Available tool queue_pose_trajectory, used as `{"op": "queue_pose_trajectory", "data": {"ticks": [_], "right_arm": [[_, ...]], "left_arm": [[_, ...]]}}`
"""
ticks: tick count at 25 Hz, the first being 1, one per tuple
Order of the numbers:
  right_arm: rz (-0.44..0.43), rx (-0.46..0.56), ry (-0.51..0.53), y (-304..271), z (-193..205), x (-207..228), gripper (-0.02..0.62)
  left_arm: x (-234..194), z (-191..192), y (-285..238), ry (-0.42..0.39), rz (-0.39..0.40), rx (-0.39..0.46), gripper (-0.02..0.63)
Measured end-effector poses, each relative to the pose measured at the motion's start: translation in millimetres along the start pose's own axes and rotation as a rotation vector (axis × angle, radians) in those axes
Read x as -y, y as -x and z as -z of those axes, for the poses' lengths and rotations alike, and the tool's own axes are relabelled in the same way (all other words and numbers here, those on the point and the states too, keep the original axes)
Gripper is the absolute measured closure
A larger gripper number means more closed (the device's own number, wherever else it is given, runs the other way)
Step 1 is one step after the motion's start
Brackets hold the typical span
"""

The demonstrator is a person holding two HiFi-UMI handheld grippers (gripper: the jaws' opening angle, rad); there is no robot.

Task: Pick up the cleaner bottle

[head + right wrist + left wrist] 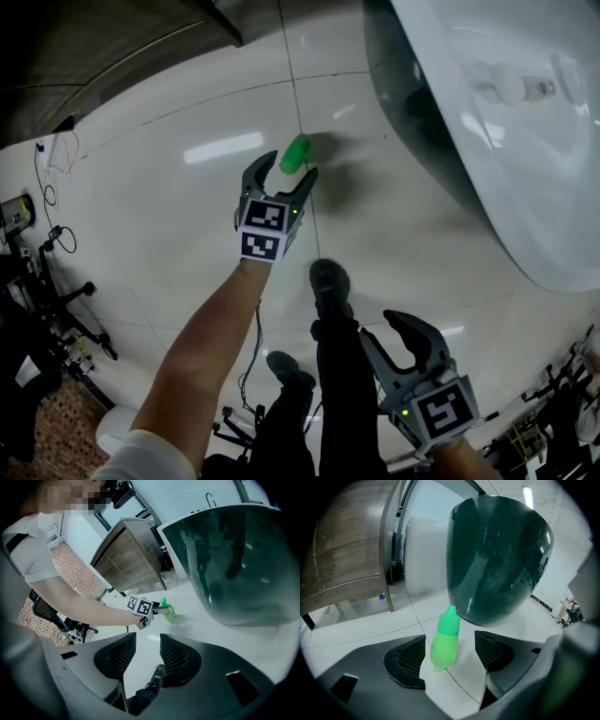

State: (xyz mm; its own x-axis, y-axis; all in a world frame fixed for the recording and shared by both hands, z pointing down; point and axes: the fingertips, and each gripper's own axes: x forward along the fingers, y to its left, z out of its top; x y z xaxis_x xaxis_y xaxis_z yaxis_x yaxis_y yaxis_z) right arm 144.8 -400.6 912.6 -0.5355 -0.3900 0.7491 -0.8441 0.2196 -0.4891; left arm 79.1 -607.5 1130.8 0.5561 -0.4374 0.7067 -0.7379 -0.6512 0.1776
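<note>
The cleaner bottle (295, 153) is small and bright green with a pointed green cap, and it stands on the white tiled floor. My left gripper (283, 176) reaches down to it with its jaws wide apart. In the left gripper view the bottle (445, 639) sits between the two dark pads (411, 657), with floor showing on both sides and neither pad touching it. My right gripper (386, 330) hangs lower right, away from the bottle, with a gap between its jaws and nothing in them. The right gripper view shows the bottle (168, 611) far off beside the left gripper (158, 609).
A big white basin (525, 141) with a dark green underside (497, 555) stands just behind the bottle. A wooden cabinet (347, 559) is at the back left. The person's dark shoes (328, 286) stand below the left gripper. Cables and stands (56, 281) crowd the left edge.
</note>
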Motion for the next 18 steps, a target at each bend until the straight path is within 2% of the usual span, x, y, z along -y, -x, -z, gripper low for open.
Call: {"op": "queue_pose_trajectory", "data": {"ticks": [13,18], "right_arm": [[0.015,-0.036,-0.012,-11,8,26,0.44],[0.024,-0.046,-0.009,-12,14,36,0.44]], "left_arm": [[-1,-2,-57,-0.101,-0.009,0.021,0.287],[-6,7,-65,-0.102,-0.029,0.007,0.29]]}}
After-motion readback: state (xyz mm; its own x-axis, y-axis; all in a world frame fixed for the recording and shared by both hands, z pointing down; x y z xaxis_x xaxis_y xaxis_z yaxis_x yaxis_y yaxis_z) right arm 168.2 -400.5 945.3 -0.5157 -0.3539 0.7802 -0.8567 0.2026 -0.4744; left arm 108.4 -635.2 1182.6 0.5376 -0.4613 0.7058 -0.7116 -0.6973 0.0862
